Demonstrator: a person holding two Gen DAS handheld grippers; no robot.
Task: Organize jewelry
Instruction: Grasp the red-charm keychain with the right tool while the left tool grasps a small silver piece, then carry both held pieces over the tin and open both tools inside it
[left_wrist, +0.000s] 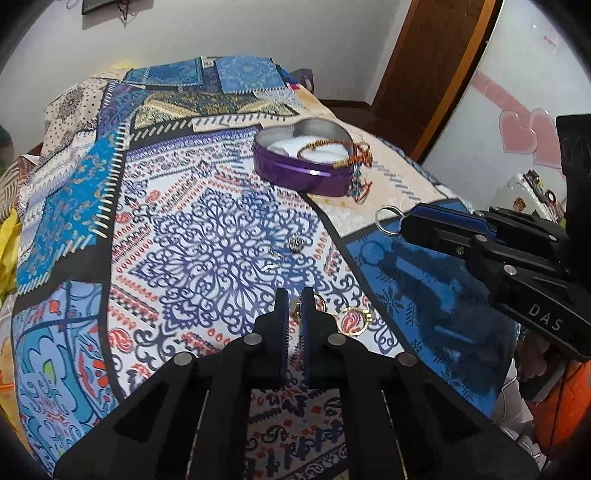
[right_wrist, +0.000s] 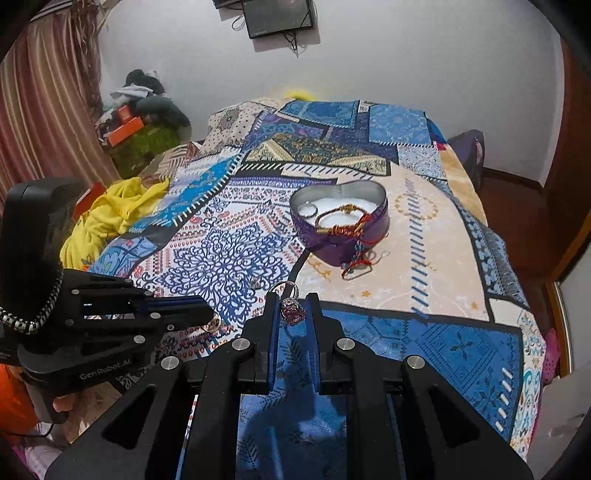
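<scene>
Two pairs of tongs work over the bed (right_wrist: 424, 229): the left tongs (left_wrist: 294, 301) sit nearly together around a gold ring (left_wrist: 295, 306), so a firm pinch before lifting seems wise, while the right tongs (right_wrist: 291, 306) are clamped on a gemmed silver ring (right_wrist: 291, 308) that should travel level to the purple heart tin (right_wrist: 347, 247). Only the left view shows another gold ring (left_wrist: 353, 322) and small silver pieces (left_wrist: 295, 243) on the bedspread; only the right view shows the gem and a silver hoop (right_wrist: 308, 211) inside the tin beside the braided bracelet (right_wrist: 343, 221).

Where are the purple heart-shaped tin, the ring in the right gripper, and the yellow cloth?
purple heart-shaped tin (right_wrist: 341, 247): right wrist view, front purple wall.
ring (right_wrist: 292, 310): right wrist view, its pink stone.
right gripper (right_wrist: 291, 301): right wrist view, between fingertips.
yellow cloth (right_wrist: 110, 214): right wrist view, middle folds.
</scene>
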